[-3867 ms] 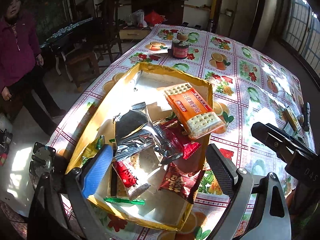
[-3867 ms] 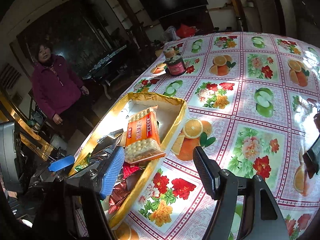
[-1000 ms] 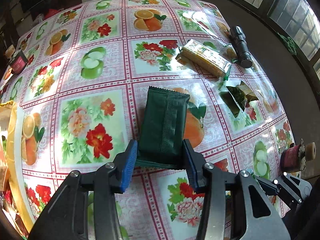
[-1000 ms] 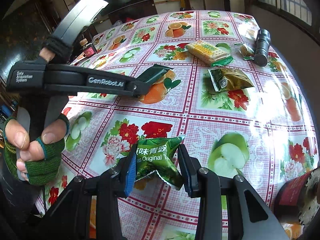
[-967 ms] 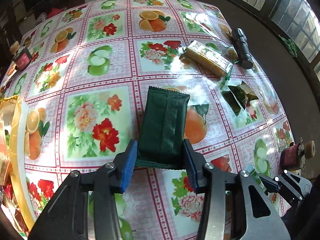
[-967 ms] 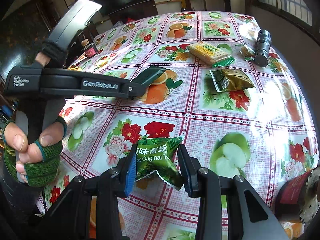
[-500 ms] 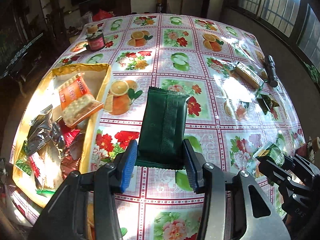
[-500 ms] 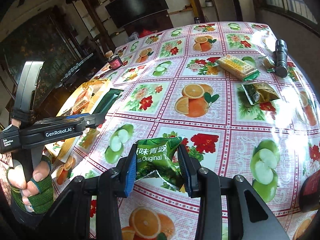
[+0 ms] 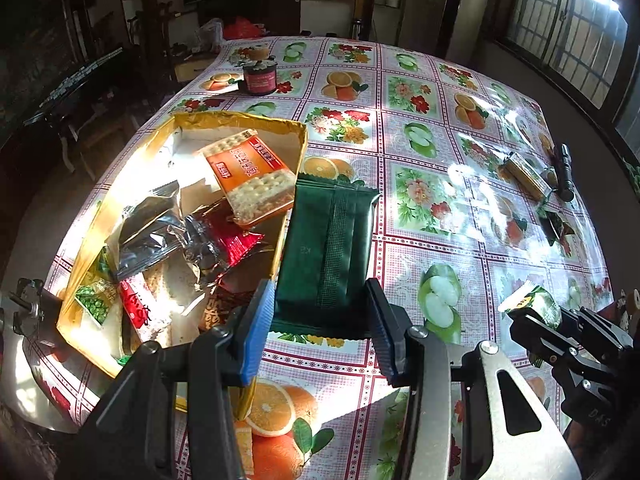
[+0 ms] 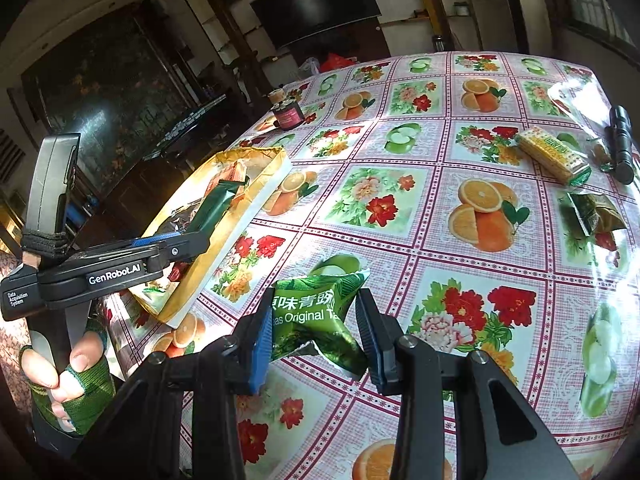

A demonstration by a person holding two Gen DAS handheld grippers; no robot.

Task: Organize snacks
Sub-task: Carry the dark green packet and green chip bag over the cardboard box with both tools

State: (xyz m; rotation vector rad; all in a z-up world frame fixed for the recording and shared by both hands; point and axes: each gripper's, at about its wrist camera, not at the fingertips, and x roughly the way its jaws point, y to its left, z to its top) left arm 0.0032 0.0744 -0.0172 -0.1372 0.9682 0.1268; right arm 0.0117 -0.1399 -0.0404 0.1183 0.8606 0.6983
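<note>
While both grippers carry snacks, the gold box (image 9: 288, 128) lies on the floral surface (image 9: 440, 216).
Clamped on a dark green wafer packet (image 9: 326, 252), the left gripper (image 9: 320, 330) holds it just right of the box's rim; the right gripper (image 10: 314, 338) pinches a green pea packet (image 10: 316, 320) above the surface, well right of the box, while yellow crackers (image 10: 554, 154) and a flashlight (image 10: 622, 144) lie far beyond.

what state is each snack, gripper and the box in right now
left gripper: shut on dark green pack, in the air
right gripper: shut on pea bag, in the air
box: open, partly filled with snacks
cracker pack: sealed, lying on table
jar: upright, lid on
</note>
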